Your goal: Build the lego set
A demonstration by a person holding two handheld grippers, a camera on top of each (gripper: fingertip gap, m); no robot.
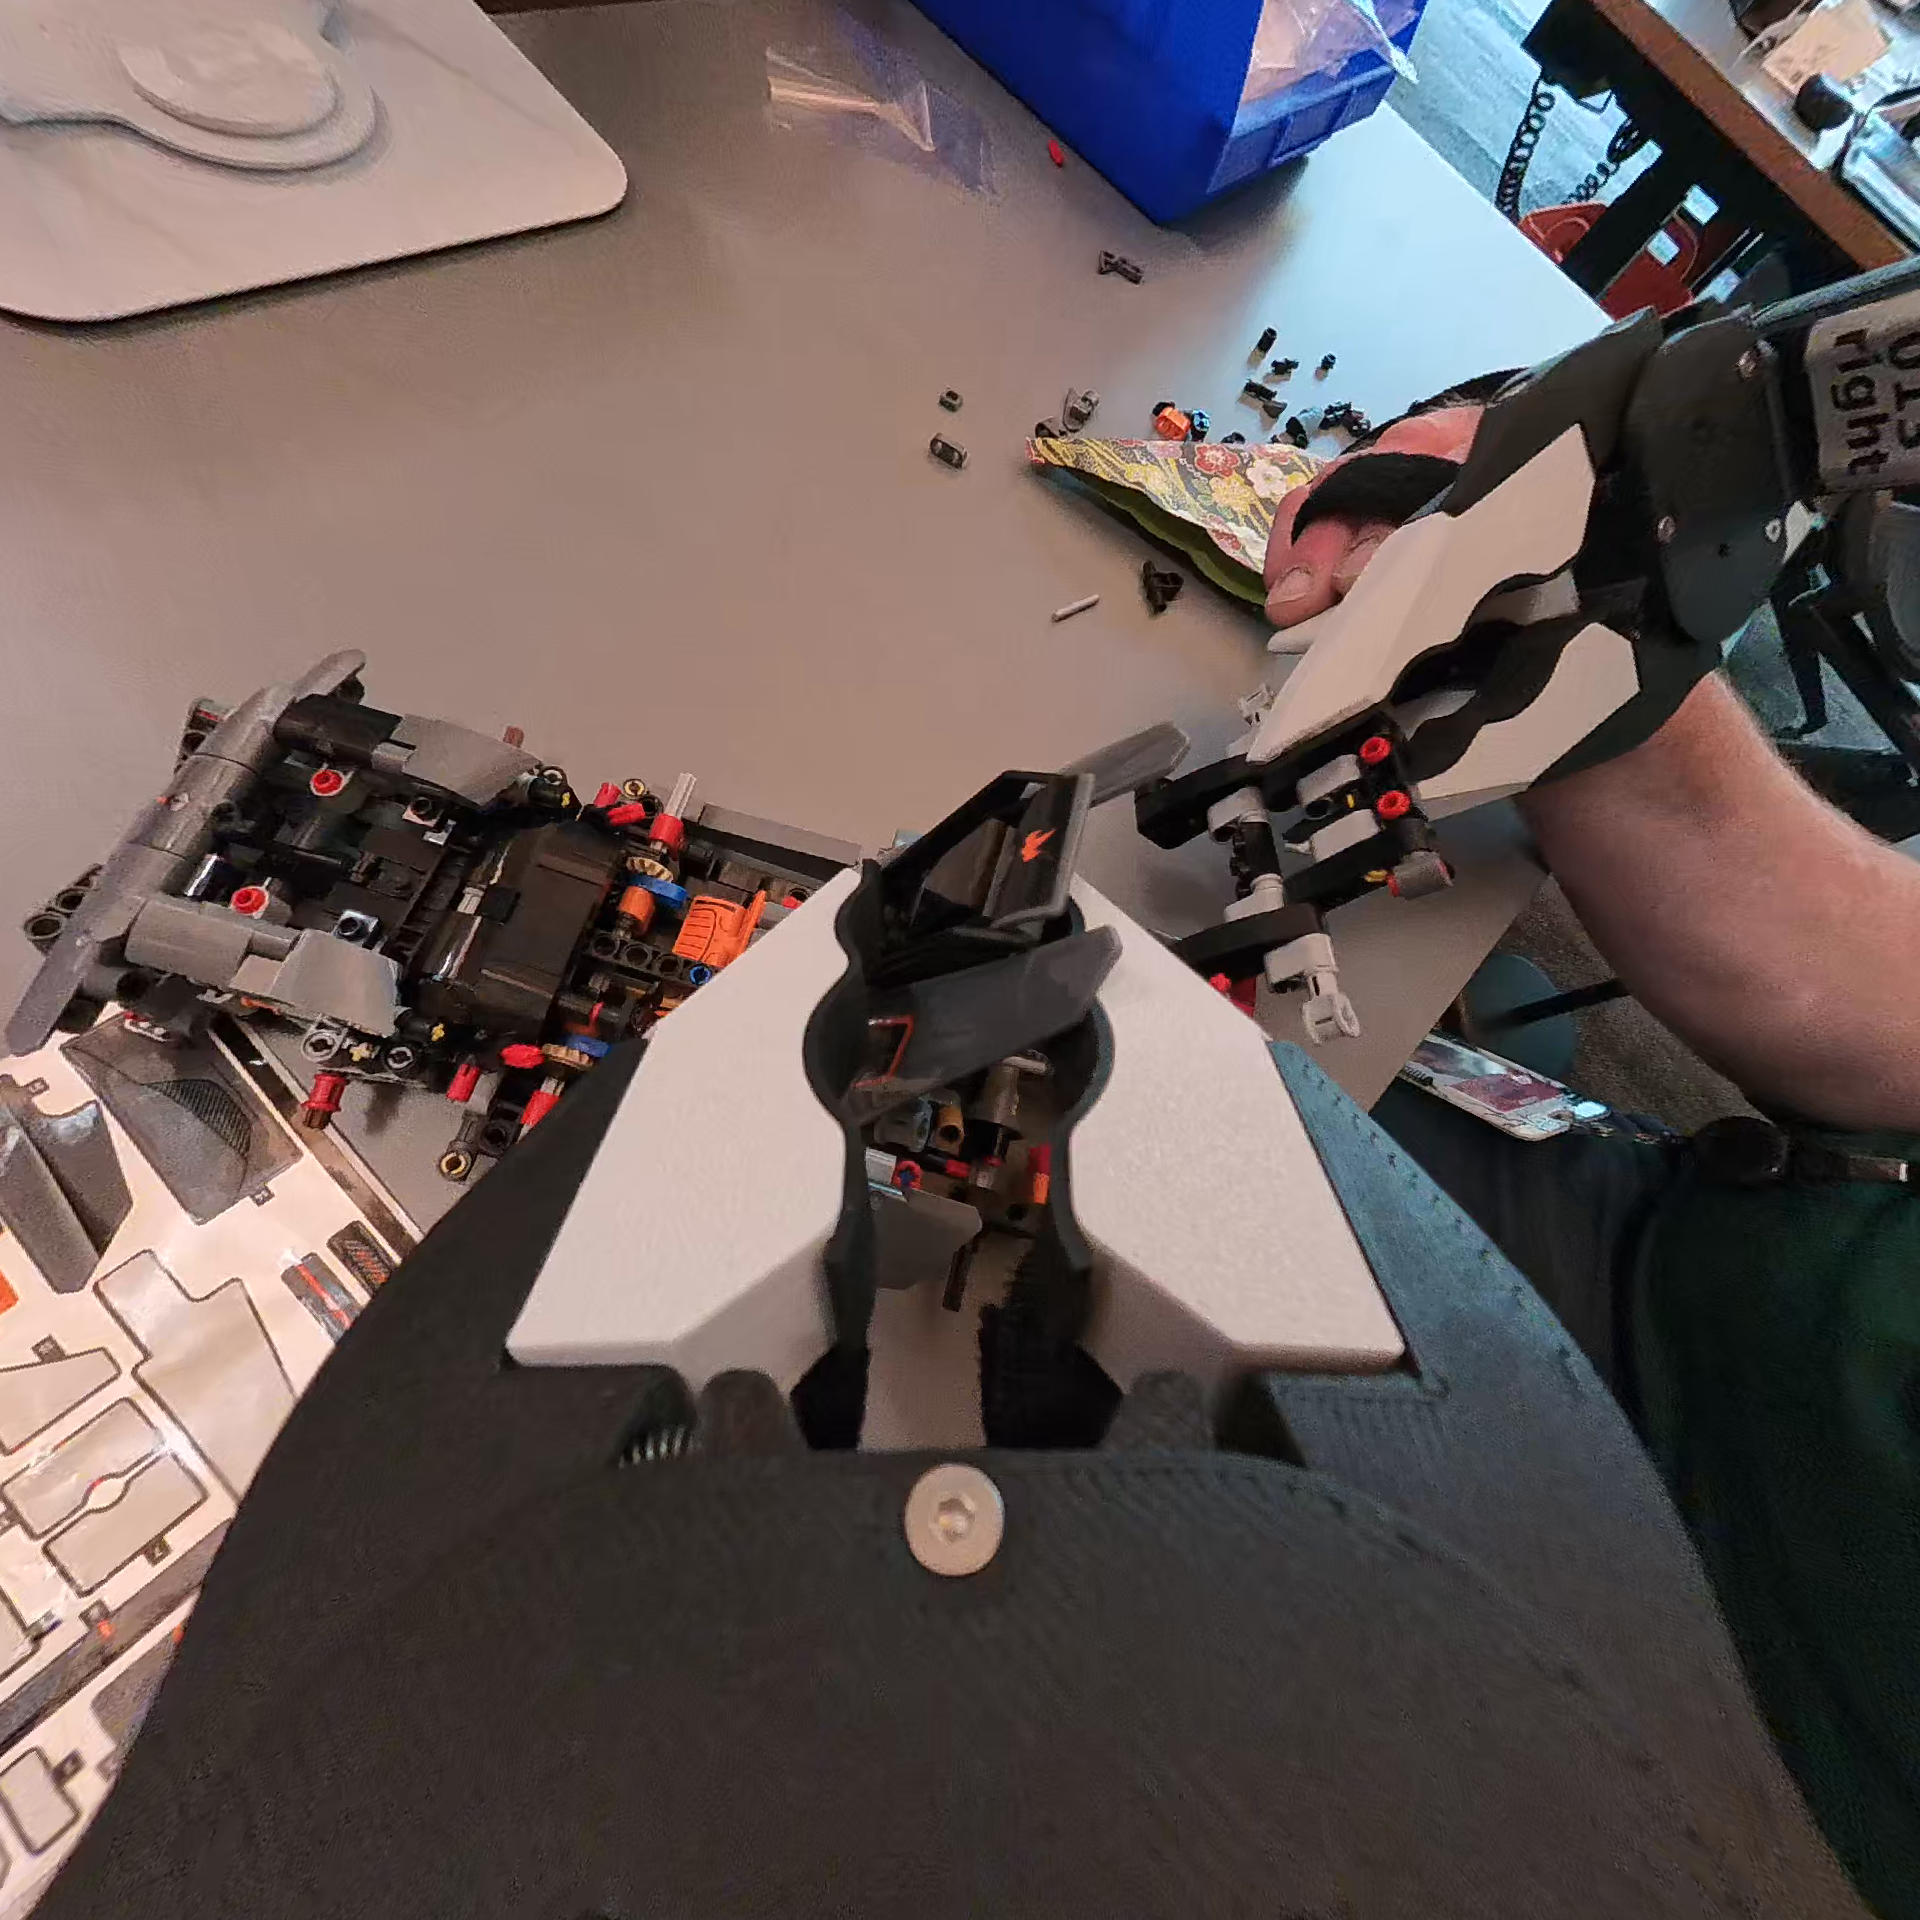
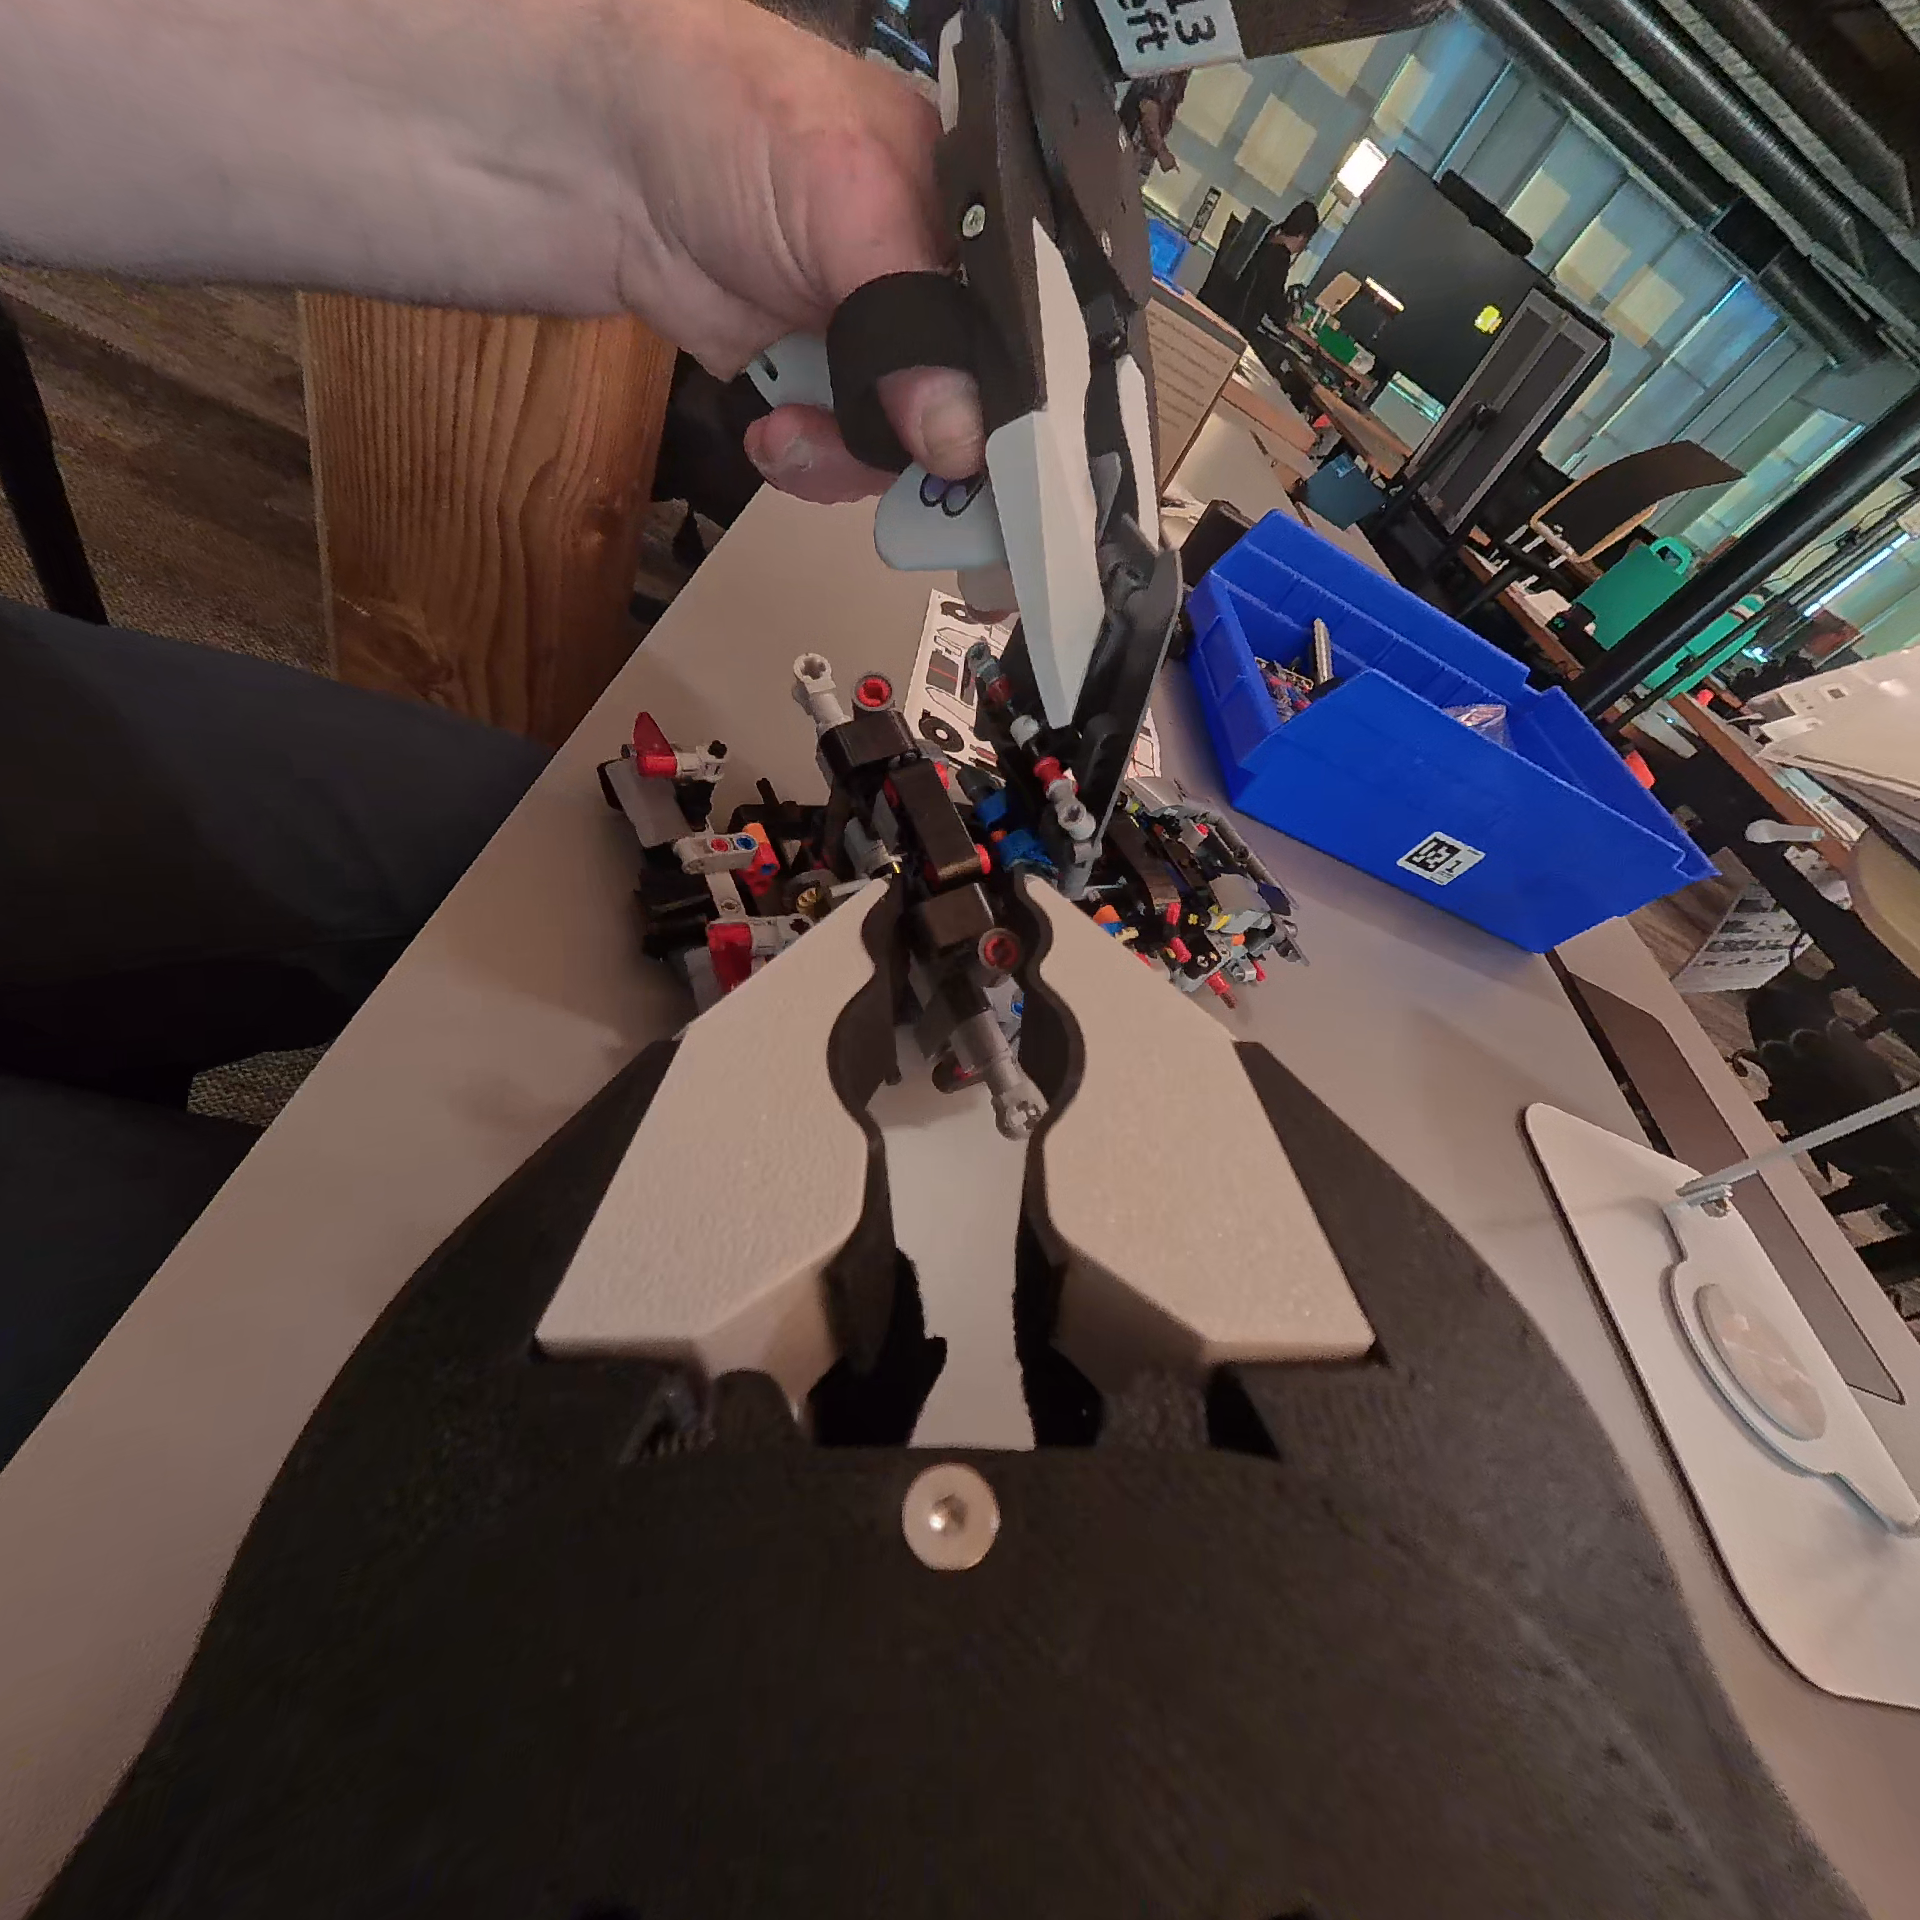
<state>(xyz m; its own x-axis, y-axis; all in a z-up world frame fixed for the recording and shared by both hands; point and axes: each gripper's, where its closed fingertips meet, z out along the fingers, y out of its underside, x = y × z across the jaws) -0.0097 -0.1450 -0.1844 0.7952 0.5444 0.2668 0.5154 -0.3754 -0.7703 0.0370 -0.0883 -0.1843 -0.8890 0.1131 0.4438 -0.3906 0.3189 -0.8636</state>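
Grey table (image 1: pixel 644 499), laminate top, carrying a part-built lego set in three portions.

Chassis (image 1: pixel 343 914): black and dark grey frame with red pins and an orange part, lying flat on the table at the left of the left wrist view, its near edge over a sticker sheet (image 1: pixel 114 1299).

Left gripper (image 1: pixel 961 997): white fingers with black pads, clenched on a dark panel piece (image 1: pixel 997 883) that bears a small orange mark. The piece stands up between the fingertips, above the right end of the chassis.

Right gripper (image 2: pixel 956 935): same make, closed around a black beam assembly (image 2: pixel 940 873) with grey axles and red pins. In the left wrist view this assembly (image 1: pixel 1299 852) hangs from the gripper (image 1: pixel 1340 748) above the table's right edge, near the panel piece; whether the two touch cannot be told.

Hands: a left hand (image 2: pixel 748 208) grips its tool from above, thumb through a black loop; a right hand (image 1: pixel 1340 540) does likewise.

Loose parts (image 1: pixel 1278 395): small black, grey and orange pieces scattered on the far right of the table, beside a patterned pouch (image 1: pixel 1174 478). One pale axle (image 1: pixel 1075 608) lies apart, nearer.

Blue bin (image 2: pixel 1455 769): open plastic tray at the far side, holding a few parts, with a square coded label on its wall.

White base plate (image 1: pixel 260 145): rounded corners, far left of the table.
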